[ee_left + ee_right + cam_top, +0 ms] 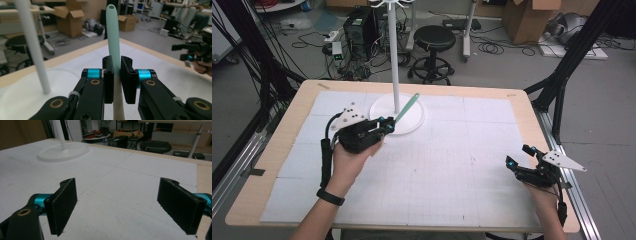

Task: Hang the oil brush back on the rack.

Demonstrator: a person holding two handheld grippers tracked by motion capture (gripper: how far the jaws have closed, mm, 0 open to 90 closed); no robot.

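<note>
We see the left gripper [116,82] clamping a mint-green spatula handle [113,37] beside the white stand's pole [32,47]; the right gripper [117,205] rests, jaws wide apart.

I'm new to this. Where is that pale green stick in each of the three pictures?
High view: green stick left of centre, clamped by the left gripper, slanting over the white stand.
Left gripper view: centre, rising between the fingers.
Right gripper view: not in it.
Shared landmark: the white stand.
</note>
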